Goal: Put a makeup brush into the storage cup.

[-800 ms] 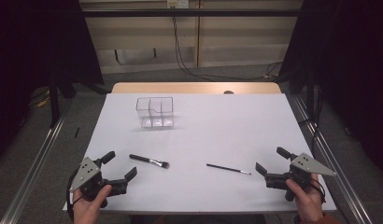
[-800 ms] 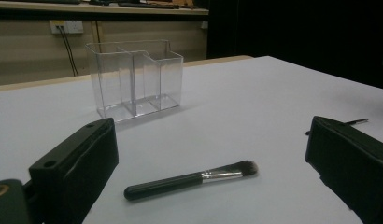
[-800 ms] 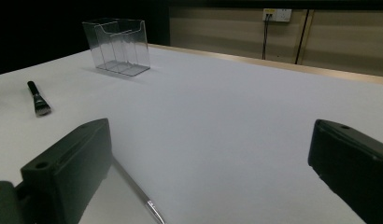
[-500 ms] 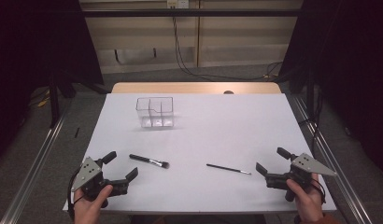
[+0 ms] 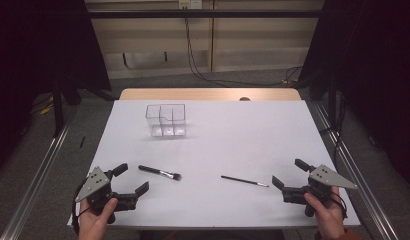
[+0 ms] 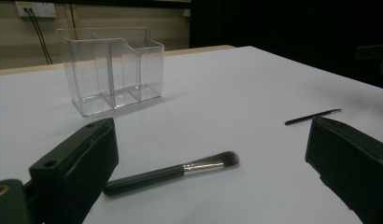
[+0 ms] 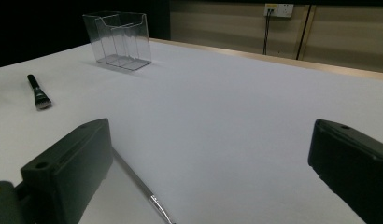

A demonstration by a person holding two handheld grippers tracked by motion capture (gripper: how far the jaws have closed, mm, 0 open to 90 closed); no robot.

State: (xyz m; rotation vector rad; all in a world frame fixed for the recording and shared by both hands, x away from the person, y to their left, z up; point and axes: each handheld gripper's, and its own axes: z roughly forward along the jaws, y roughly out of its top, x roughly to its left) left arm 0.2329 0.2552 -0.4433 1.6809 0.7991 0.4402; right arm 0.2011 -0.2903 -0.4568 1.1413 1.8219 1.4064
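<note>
Resting low at the near edge of the white surface (image 5: 233, 130), the left claw (image 5: 132, 179) sits at about seven o'clock in the high view, gripped from below by the person's left hand (image 5: 95, 222), its grey plate tilted up and its jaws spread wide with nothing between them. It points toward two o'clock, at the thick makeup brush (image 5: 160, 172) lying just beyond its fingertips, apart from them. In the left gripper view that brush (image 6: 173, 171) lies flat between the two black jaws, bristles toward three o'clock.

At about five o'clock the right claw (image 5: 285, 176) is likewise held low by the right hand (image 5: 325, 217), jaws fully apart and empty, pointing toward ten o'clock. The thin brush (image 5: 244, 181) lies flat just ahead of it, not touching; in the right gripper view its shaft (image 7: 143, 186) runs beside the left-hand jaw.

Farther out, toward eleven o'clock of the surface's middle, a clear divided organiser (image 5: 166, 120) stands upright, well apart from both brushes and both claws.
</note>
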